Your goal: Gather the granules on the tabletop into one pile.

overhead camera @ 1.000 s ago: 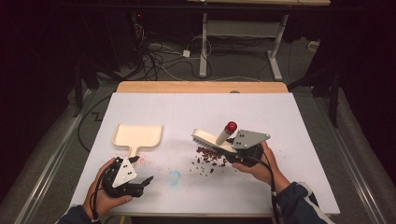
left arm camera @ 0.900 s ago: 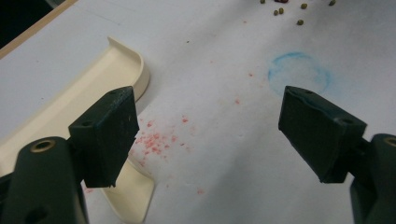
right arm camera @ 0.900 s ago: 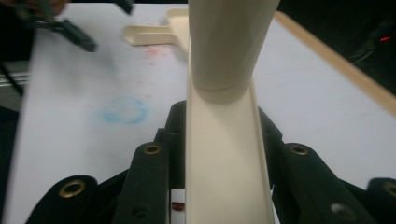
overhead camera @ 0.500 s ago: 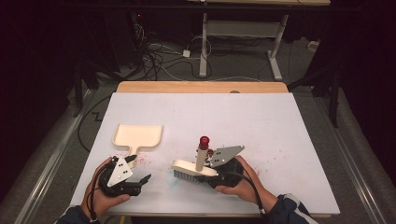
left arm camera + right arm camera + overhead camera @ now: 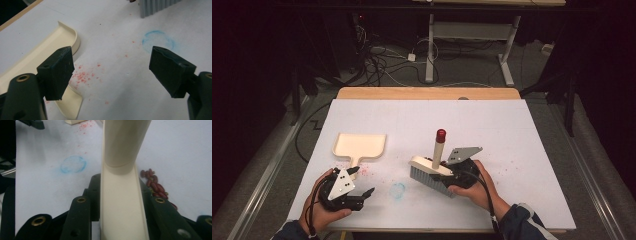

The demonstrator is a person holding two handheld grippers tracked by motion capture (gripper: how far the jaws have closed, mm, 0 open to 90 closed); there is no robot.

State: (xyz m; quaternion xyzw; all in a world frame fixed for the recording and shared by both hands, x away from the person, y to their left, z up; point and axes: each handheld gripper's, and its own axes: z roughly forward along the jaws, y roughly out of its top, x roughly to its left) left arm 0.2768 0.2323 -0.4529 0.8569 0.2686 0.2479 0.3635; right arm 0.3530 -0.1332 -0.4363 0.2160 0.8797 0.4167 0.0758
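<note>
A brush (image 5: 428, 170) with a cream back, grey bristles and a red-tipped upright handle (image 5: 439, 145) stands on the white table (image 5: 522, 145). My right gripper (image 5: 452, 174) is shut on its cream back (image 5: 120, 220), with the handle (image 5: 125, 142) rising just ahead of the jaws. Dark red beans (image 5: 153, 184) lie in a small heap right beside the brush. A cream dustpan (image 5: 360, 144) lies at the left, its handle pointing toward my left gripper (image 5: 363, 181). That gripper (image 5: 112, 72) rests low and open, one jaw over the dustpan handle (image 5: 67, 105), holding nothing.
A blue chalk ring (image 5: 397, 190) is drawn on the table between the two grippers. Red specks (image 5: 83, 75) are scattered near the dustpan handle. The brush bristles (image 5: 157, 6) stand beyond the ring. A wooden table edge (image 5: 427, 93) runs along the far side.
My right gripper has carried the brush left and toward the near edge, then down onto the table, handle now upright. The bean pile is no longer seen from above. The left gripper stayed put.
</note>
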